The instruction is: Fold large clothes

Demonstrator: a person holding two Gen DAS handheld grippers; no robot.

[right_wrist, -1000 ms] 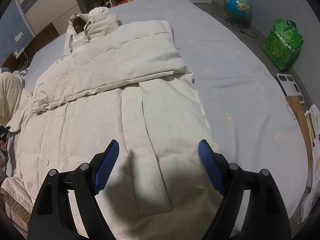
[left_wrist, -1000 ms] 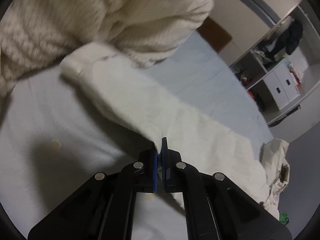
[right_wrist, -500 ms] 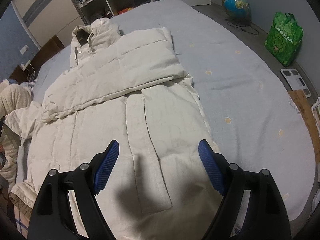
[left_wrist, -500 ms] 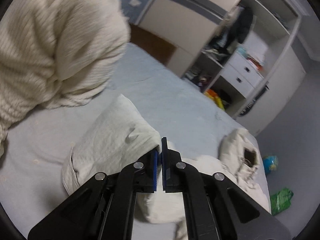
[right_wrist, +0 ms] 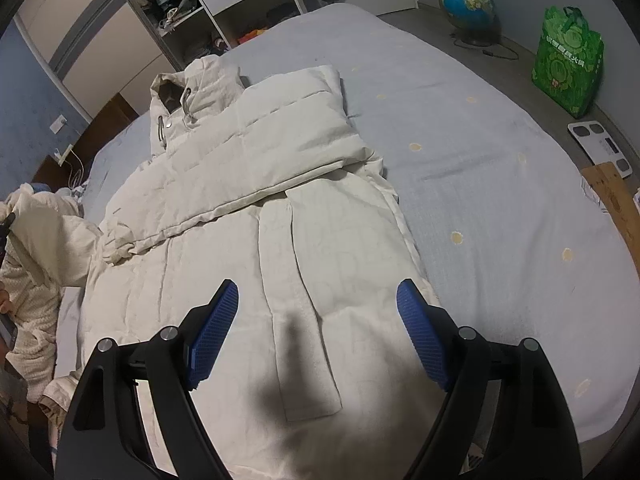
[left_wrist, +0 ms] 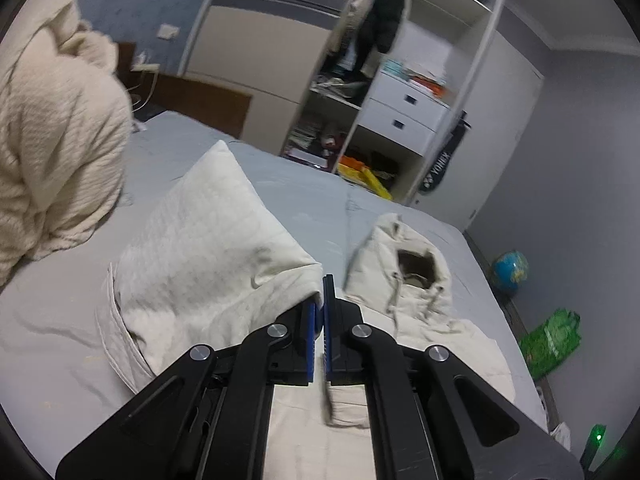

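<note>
**Left sleeve lifted for folding**

My left tool [left_wrist: 322, 312], clamped on the coat's sleeve [left_wrist: 208, 248], has raised it off the bed [right_wrist: 460, 128]; my right tool [right_wrist: 318, 332] hovers wide above the coat [right_wrist: 256, 216], spread flat. Next: fold inward.

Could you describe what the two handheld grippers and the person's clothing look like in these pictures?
Both the left gripper and the right gripper have matte black angular linkage arms with round silver pivot pins. Their fingers carry blue, finely ribbed pads. No cables show. The person wears a cream, fuzzy ribbed sleeve.
</note>
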